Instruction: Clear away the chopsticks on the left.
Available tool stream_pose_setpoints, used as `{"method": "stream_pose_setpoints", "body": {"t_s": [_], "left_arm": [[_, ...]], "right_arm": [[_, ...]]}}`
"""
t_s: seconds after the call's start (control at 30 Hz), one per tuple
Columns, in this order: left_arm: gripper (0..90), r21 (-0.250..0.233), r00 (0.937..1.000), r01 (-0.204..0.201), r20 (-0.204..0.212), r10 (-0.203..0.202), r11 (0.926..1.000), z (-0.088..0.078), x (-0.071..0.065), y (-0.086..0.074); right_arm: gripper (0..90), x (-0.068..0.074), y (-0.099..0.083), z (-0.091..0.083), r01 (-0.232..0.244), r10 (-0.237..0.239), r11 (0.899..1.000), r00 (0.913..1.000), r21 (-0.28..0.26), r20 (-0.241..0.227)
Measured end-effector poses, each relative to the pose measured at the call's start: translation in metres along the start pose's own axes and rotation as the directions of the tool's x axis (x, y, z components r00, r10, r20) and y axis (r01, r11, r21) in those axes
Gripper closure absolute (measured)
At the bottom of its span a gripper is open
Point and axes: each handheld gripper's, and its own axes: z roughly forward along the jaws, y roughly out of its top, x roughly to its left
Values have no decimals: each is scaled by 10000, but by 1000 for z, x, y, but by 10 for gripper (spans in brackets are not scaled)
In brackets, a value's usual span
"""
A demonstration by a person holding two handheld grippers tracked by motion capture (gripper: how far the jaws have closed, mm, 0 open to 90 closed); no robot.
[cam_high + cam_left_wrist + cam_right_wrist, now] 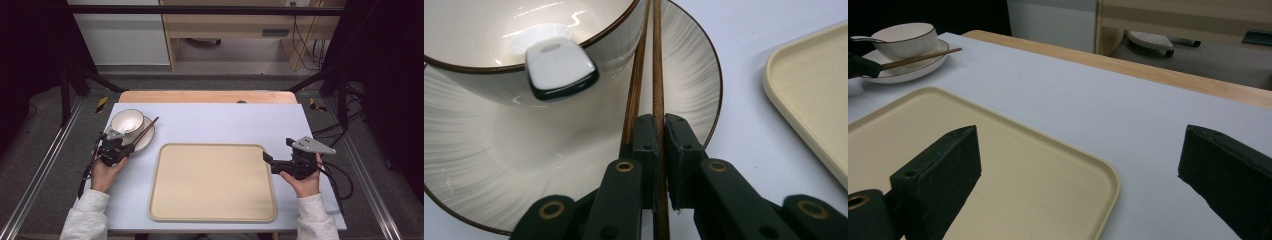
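Note:
A white bowl (126, 120) with a brown rim stands on a white plate (146, 140) at the table's left. A white spoon handle (559, 67) leans over the bowl's rim. Two brown chopsticks (148, 128) lie across the plate beside the bowl. My left gripper (662, 125) is shut on the right-hand chopstick (657, 75) at the plate's near edge, while the other chopstick (636, 85) passes just left of the jaws. My right gripper (278, 150) is held open at the right edge of a beige tray (212, 182), with nothing between its jaws (1078, 145).
The tray (1013, 165) lies at the middle of the white-covered table (225, 122). A wooden strip (207, 96) runs along the far edge. Metal frame rails (40, 170) flank both sides of the table.

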Motion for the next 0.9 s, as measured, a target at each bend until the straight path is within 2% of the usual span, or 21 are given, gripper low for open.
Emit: {"method": "stream_pose_setpoints", "body": {"t_s": [0.13, 0.23, 0.53, 0.7, 0.73, 0.8, 0.87, 0.9], "left_arm": [[842, 26, 10000, -40, -60, 40, 10000, -2, -1, 1], [843, -261, 9997, 238, -15, -239, 9994, -6, -3, 3], [843, -543, 9995, 293, -138, -300, 9981, -18, -14, 8], [843, -603, 9991, 251, -318, -271, 9979, -25, -28, 10], [843, -720, 9986, 357, -374, -384, 9968, -27, -35, 10], [843, -713, 9984, 365, -405, -395, 9968, -29, -38, 11], [843, -781, 9985, 266, -453, -302, 9966, -34, -47, 11], [843, -781, 9985, 266, -453, -302, 9966, -34, -47, 11]], "right_arm": [[36, 0, 0, -1, -29, 29, 10000, 10000, -25, 13], [34, -1, 0, -2, 1, -1, 10000, 10000, -23, 25], [31, -3, 0, -4, -86, 86, 9999, 9999, -61, 88], [32, -6, -1, -6, -246, 246, 9996, 9997, -118, 61], [32, -7, -1, -7, -285, 285, 9995, 9996, -143, 52], [32, -7, 0, -8, -257, 258, 9995, 9996, -159, 63], [32, -8, 0, -9, -303, 305, 9993, 9995, -215, 74], [32, -8, 0, -9, -303, 305, 9993, 9995, -215, 74]]}}
